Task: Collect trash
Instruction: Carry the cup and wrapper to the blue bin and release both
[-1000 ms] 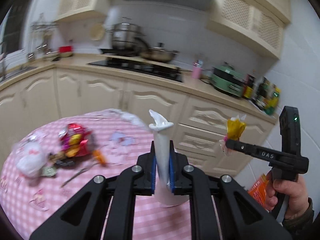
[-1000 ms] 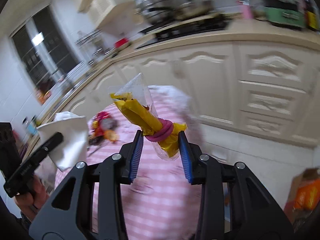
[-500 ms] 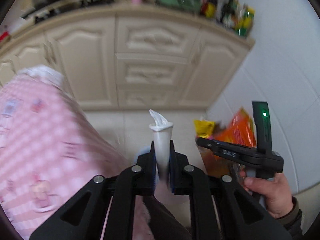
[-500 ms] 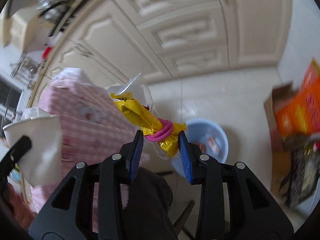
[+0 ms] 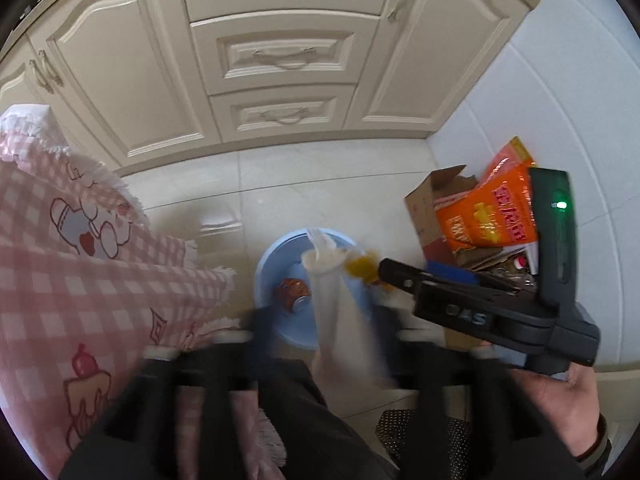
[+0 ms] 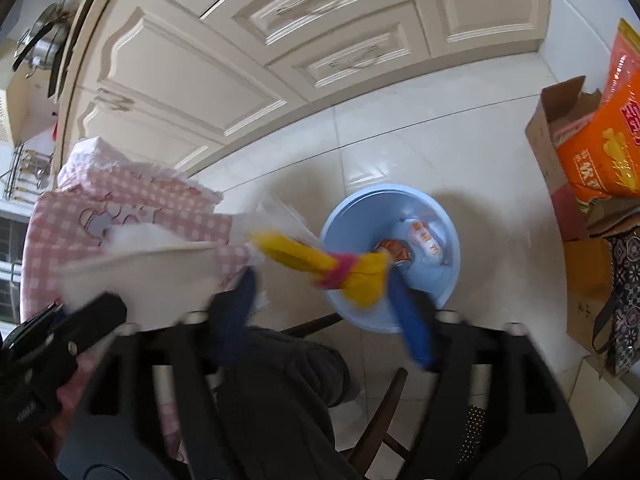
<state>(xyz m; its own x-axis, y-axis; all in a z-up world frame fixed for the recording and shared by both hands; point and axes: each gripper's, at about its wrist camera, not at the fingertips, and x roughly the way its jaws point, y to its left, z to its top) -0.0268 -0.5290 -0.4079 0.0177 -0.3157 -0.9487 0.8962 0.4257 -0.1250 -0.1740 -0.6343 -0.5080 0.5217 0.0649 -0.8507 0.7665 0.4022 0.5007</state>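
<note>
A round blue bin [image 5: 276, 246] [image 6: 360, 208] stands on the tiled floor below both grippers, with a crushed can [image 5: 293, 292] [image 6: 394, 250] and a white packet [image 6: 424, 240] inside. My left gripper [image 5: 324, 320] is blurred and its jaws are opening. A white paper cup [image 5: 340, 312] [image 6: 152, 276] sits loose between them over the bin. My right gripper [image 6: 324, 312] is also opening, its blue pads [image 6: 412, 332] far apart. The yellow wrapper with a pink band [image 6: 320, 260] [image 5: 360, 266] hangs between them above the bin's rim.
A pink checked tablecloth [image 5: 60, 260] [image 6: 120, 200] hangs at the left. A cardboard box with orange bags [image 5: 480, 216] [image 6: 600, 152] stands right of the bin, beside a patterned bag [image 6: 628, 280]. Cream cabinets [image 5: 280, 52] line the back. A person's dark trouser leg [image 5: 300, 408] lies below.
Both grippers swung from over the table down to above the blue bin. The left jaws, shut on the cup, and the right jaws, shut on the wrapper, have spread apart.
</note>
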